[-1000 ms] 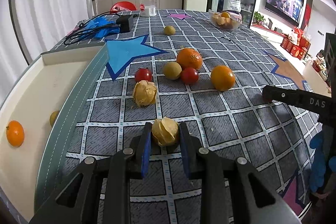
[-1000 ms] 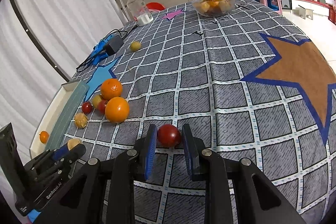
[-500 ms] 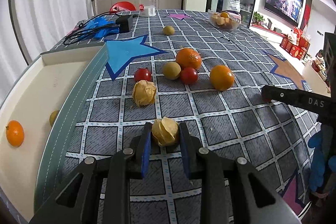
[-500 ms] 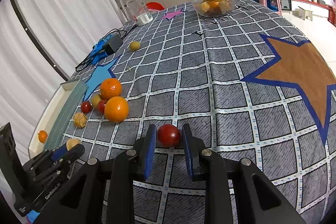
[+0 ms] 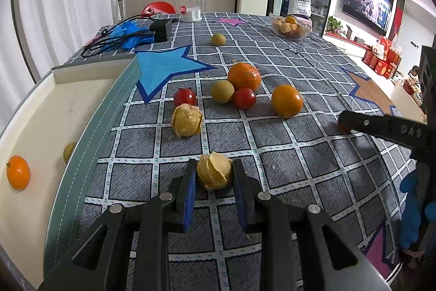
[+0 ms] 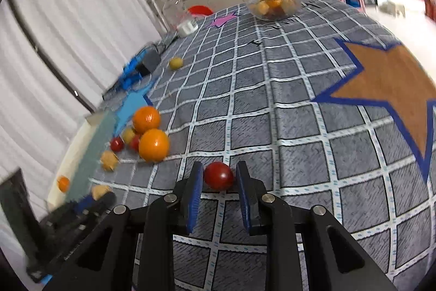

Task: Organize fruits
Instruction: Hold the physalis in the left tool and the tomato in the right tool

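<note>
Beside the tray [image 5: 90, 127], the left gripper [image 5: 214, 183] remains clamped on a husk fruit [image 5: 214, 171], while the right gripper [image 6: 219, 186], farther off and now swinging, brackets a tomato [image 6: 218, 176] with visible gaps, so both fruits await transfer.

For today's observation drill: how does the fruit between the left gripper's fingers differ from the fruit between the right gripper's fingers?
The husked fruit at the left gripper is pale yellow, papery and wrinkled; the cherry tomato at the right gripper is dark red, smooth and glossy. The husked fruit fills its gap; the tomato leaves room. Both are small and roundish.
</note>
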The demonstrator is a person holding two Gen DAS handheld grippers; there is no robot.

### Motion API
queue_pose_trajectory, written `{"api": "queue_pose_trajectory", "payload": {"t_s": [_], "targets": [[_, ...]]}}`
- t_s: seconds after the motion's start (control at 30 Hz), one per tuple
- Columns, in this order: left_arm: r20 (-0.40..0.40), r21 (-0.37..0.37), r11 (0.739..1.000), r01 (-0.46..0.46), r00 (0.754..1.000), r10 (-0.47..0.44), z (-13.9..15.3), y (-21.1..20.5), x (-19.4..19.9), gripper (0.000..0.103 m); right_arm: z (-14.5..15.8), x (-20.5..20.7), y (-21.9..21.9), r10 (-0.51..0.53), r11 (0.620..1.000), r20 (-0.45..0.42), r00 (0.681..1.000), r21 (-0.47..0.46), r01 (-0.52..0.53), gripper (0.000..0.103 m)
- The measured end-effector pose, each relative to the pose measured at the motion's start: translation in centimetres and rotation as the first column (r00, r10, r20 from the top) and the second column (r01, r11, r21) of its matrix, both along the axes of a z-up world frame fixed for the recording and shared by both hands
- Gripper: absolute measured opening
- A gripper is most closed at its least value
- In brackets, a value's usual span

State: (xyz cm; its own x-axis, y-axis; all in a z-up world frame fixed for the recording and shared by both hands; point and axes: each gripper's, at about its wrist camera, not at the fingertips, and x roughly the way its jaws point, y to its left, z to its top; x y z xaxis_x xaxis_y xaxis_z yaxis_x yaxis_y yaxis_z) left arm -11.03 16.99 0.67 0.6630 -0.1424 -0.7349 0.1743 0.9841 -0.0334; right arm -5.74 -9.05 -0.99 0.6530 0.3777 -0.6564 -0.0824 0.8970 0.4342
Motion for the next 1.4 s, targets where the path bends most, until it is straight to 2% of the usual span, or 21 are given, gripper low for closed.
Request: {"api": "queue_pose_trajectory", "payload": {"t_s": [0.13,0.43,0.53,0.63,0.67,0.7,0.73,0.8,0.9,0.97,1.0,1.03,1.17,1.27,1.4], "targets": [[-0.001,-0.003,1.000,0.000,1.000,0.000,0.0,0.1,0.0,0.028,0.7,-0.6,0.5,0.031,1.000,0.050,0.998,0.000,-0.032,0.026],[-0.004,-0.022,1.000,0.001,1.000,-0.001,0.0,0.1,0.0,0.028,0.6,-0.6,-0.4,0.018,0.999,0.052,0.999,0.042,-0.020,0.026],[-0.006,-0.032,0.999,0.002,1.000,-0.002,0.0,0.3,0.1,0.028,0.6,-0.6,-0.4,0.014,0.999,0.046,0.999,0.040,-0.016,0.026],[-0.005,-0.030,1.000,0.003,1.000,-0.003,0.0,0.3,0.1,0.028,0.5,-0.5,0.3,0.008,1.000,0.027,1.000,-0.010,-0.007,0.028],[-0.005,-0.026,1.000,0.003,1.000,-0.003,0.0,0.3,0.0,0.028,0.3,-0.3,0.7,0.013,0.999,0.006,1.000,-0.036,-0.012,0.031],[-0.004,-0.024,1.000,0.003,1.000,-0.003,0.0,0.3,0.0,0.028,0.3,-0.2,1.1,0.024,0.998,-0.001,1.000,-0.059,-0.023,0.039],[-0.004,-0.022,1.000,0.003,1.000,-0.003,0.0,0.3,0.1,0.028,0.5,-0.3,1.5,0.033,0.996,0.008,0.999,-0.079,-0.032,0.054],[-0.005,-0.026,1.000,0.003,1.000,-0.003,0.0,0.3,0.0,0.028,0.6,-0.4,2.2,0.045,0.992,0.016,0.999,-0.118,-0.043,0.057],[-0.004,-0.019,1.000,0.003,1.000,-0.004,0.0,0.1,0.0,0.028,0.6,-0.4,2.4,0.042,0.989,0.014,0.999,-0.141,-0.040,0.055],[-0.002,-0.013,1.000,0.004,1.000,-0.004,0.0,0.1,0.0,0.028,0.5,-0.4,2.2,0.017,0.989,0.010,1.000,-0.145,-0.015,0.041],[-0.002,-0.011,1.000,0.005,1.000,-0.005,0.0,0.1,-0.1,0.028,0.4,-0.4,1.8,0.000,0.991,0.005,1.000,-0.136,0.000,0.030],[-0.002,-0.013,1.000,0.006,1.000,-0.006,0.0,0.1,-0.1,0.028,0.3,-0.3,1.5,-0.007,0.993,0.001,1.000,-0.118,0.007,0.025],[-0.005,-0.057,0.998,0.024,1.000,-0.024,0.1,0.6,-0.2,0.027,0.2,-0.5,0.2,-0.004,1.000,0.016,1.000,-0.013,0.004,0.024],[-0.003,-0.080,0.997,0.014,1.000,-0.015,0.2,1.0,-0.2,0.027,0.8,-1.0,0.5,0.027,1.000,0.062,0.998,-0.007,-0.027,0.024],[-0.013,-0.083,0.997,-0.004,1.000,0.003,0.2,1.1,0.0,0.027,0.8,-1.1,0.1,0.031,0.999,0.074,0.997,0.026,-0.033,0.024]]}}
